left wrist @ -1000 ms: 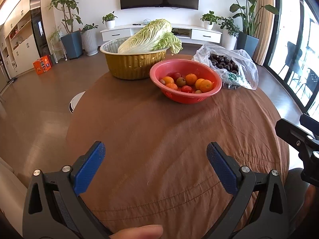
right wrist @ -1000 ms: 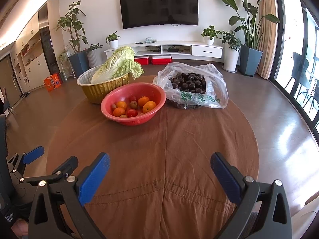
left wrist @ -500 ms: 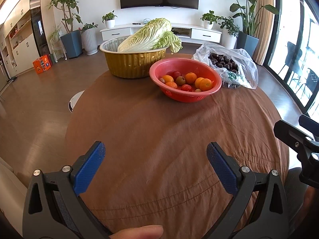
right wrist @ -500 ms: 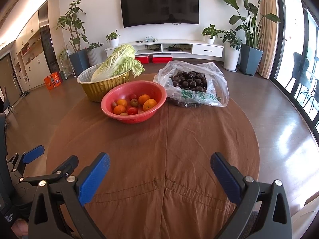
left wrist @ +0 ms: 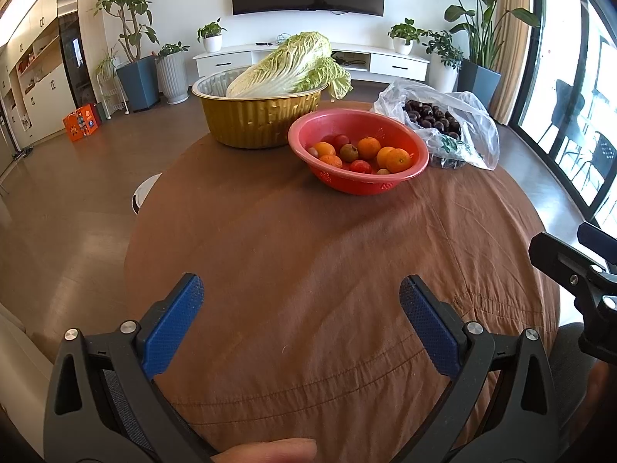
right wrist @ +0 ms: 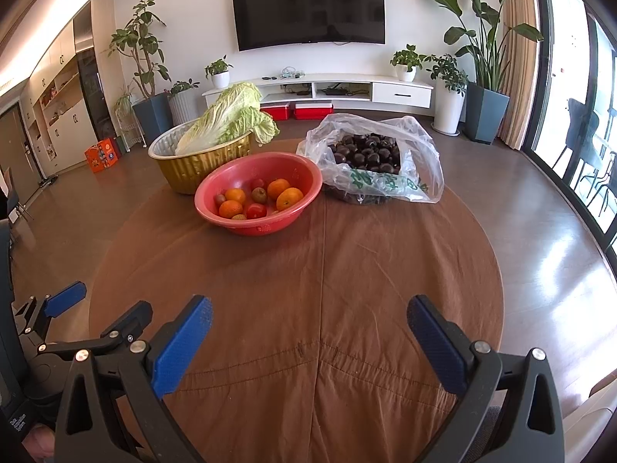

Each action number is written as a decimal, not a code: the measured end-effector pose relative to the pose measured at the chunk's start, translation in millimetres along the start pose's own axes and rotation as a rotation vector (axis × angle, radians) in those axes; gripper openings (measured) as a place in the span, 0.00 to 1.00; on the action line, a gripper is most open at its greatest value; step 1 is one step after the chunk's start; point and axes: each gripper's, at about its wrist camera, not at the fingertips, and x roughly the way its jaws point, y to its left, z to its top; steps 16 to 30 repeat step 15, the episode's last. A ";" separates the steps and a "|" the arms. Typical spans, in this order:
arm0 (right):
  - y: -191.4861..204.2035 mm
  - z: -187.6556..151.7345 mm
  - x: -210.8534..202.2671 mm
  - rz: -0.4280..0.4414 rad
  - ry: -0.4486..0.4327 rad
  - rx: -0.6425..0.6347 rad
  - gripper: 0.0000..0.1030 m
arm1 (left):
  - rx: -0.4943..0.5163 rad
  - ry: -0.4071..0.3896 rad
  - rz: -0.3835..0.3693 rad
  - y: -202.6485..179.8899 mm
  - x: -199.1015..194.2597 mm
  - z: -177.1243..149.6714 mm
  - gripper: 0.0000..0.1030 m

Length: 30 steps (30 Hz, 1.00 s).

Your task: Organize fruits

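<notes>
Red basket (right wrist: 258,227) upright, mouth up, oranges (right wrist: 289,198) inside

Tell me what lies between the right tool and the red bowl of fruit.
Only bare brown tablecloth lies between the open right tool and the red bowl; the right wrist view shows it.

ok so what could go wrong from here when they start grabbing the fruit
1. The small fruits in the red bowl lie packed against each other, so the wide-open right gripper might nudge neighbours or squash a soft tomato.
2. The plastic bag of dark fruit sits right beside the bowl; a finger could snag its loose film.
3. The cabbage overhangs the gold basin, so a reach past it could tip it out.
</notes>
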 end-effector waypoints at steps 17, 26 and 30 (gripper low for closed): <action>-0.3 -0.1 0.3 0.001 0.004 0.003 1.00 | 0.004 0.001 0.021 -2.3 4.4 -3.8 1.00; -0.3 -0.1 0.3 0.001 0.004 0.003 1.00 | 0.004 0.001 0.021 -2.3 4.4 -3.8 1.00; -0.3 -0.1 0.3 0.001 0.004 0.003 1.00 | 0.004 0.001 0.021 -2.3 4.4 -3.8 1.00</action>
